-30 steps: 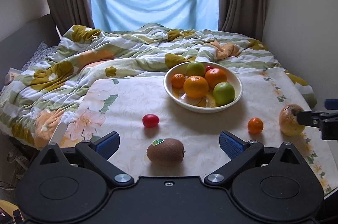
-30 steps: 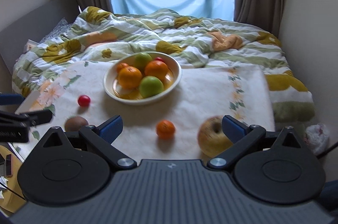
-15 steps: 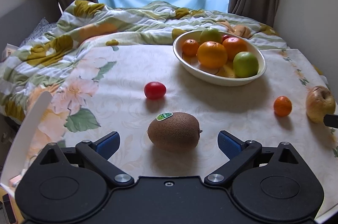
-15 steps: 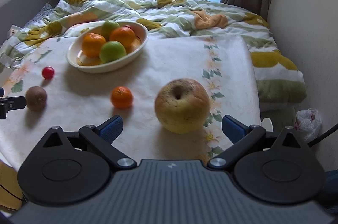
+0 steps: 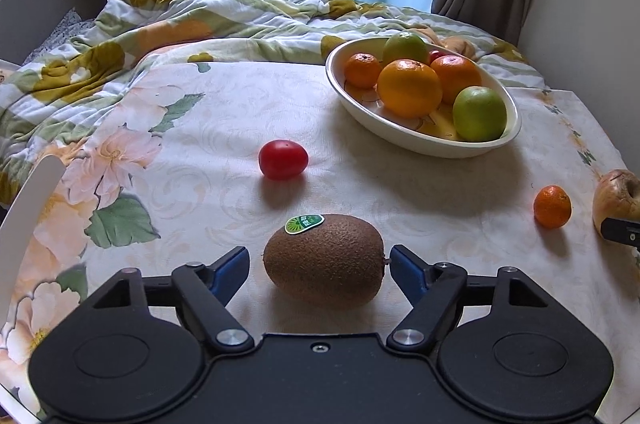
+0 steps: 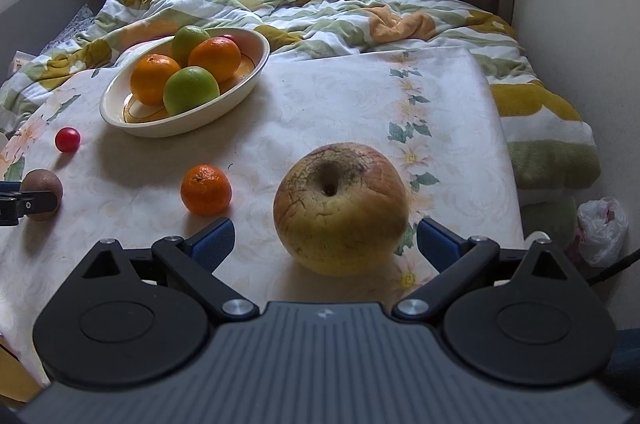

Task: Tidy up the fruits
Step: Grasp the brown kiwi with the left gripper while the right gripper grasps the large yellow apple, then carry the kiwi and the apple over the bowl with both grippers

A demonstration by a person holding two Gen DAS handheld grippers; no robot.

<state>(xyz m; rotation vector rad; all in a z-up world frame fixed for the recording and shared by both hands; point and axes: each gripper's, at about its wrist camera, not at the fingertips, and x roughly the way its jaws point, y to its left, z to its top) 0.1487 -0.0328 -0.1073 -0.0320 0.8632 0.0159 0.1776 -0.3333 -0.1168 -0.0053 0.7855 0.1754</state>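
Observation:
A brown kiwi (image 5: pixel 325 259) with a green sticker lies on the floral cloth between the open fingers of my left gripper (image 5: pixel 318 266); the right pad almost touches it. A yellow-red apple (image 6: pixel 341 205) sits between the open fingers of my right gripper (image 6: pixel 325 241), closer to the right pad. A cream bowl (image 5: pixel 400 137) holds oranges and green fruit at the back. A red tomato (image 5: pixel 283 159) and a small mandarin (image 6: pixel 205 190) lie loose on the cloth. The kiwi also shows in the right wrist view (image 6: pixel 42 188).
A rumpled floral duvet (image 5: pixel 224 16) lies behind the cloth-covered table (image 5: pixel 180 128). A wall stands close on the right. A white plastic bag (image 6: pixel 600 230) lies on the floor at the right. Curtains and a blue-covered window are at the back.
Both grippers have moved forward and down. The kiwi now sits between the left fingers and the apple between the right fingers. No fruit has moved.

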